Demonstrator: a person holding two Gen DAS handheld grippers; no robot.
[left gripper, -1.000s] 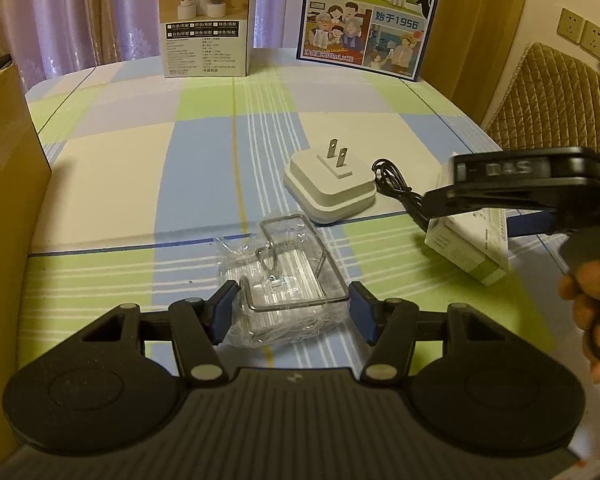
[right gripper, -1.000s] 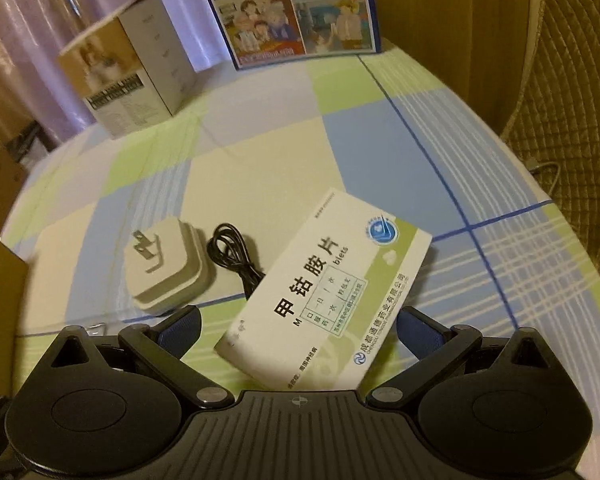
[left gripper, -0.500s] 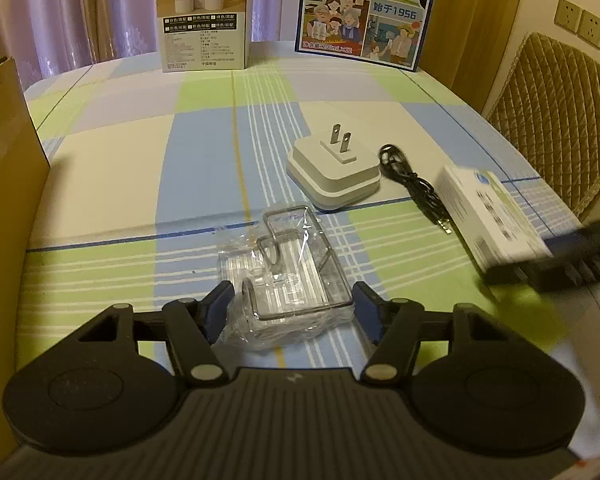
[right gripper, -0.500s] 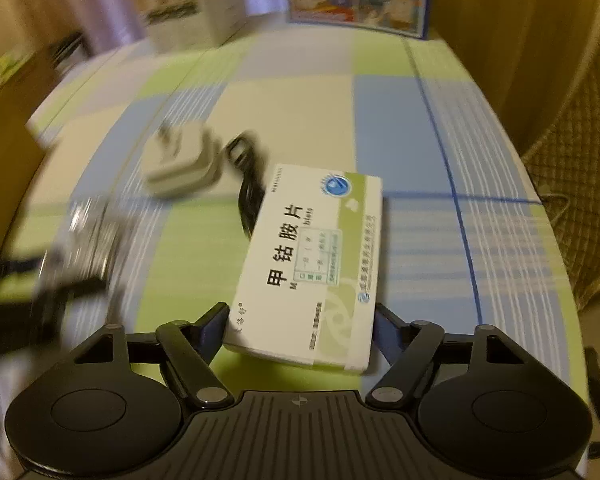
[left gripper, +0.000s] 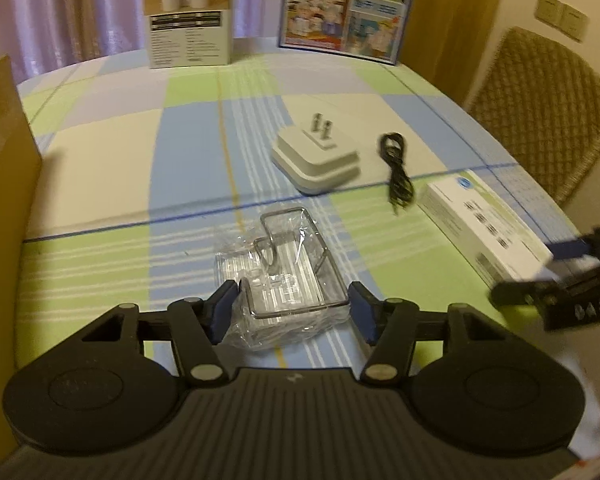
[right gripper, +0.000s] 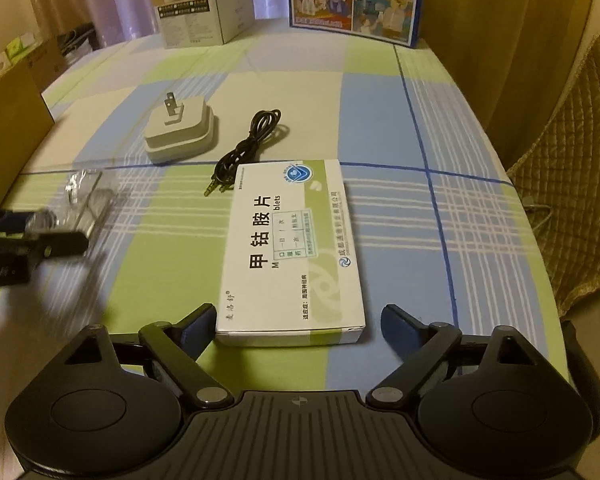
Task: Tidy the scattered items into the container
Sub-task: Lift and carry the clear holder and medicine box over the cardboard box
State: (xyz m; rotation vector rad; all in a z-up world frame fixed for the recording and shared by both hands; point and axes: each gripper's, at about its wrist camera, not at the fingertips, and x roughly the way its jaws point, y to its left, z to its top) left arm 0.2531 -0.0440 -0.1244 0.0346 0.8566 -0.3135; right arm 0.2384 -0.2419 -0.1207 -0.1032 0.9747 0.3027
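A clear plastic packet with a wire frame [left gripper: 288, 276] lies on the checked tablecloth between the open fingers of my left gripper [left gripper: 292, 308]; the pads stand beside it, contact unclear. A white and green medicine box [right gripper: 292, 252] lies flat before my right gripper [right gripper: 298, 322], which is open with its fingers either side of the box's near end. The box also shows in the left wrist view [left gripper: 488, 228]. A white plug adapter [right gripper: 180, 128] and a black coiled cable [right gripper: 252, 144] lie beyond. A brown cardboard box [left gripper: 0, 184] stands at the left.
A white product box [left gripper: 188, 16] and a blue picture carton [left gripper: 344, 8] stand at the table's far edge. A woven chair [left gripper: 548, 108] is off the right edge. The tablecloth [right gripper: 380, 120] is bare past the cable.
My right gripper swung round and now faces the medicine box end-on, with its fingers wider apart. My left gripper has closed in slightly on the plastic packet.
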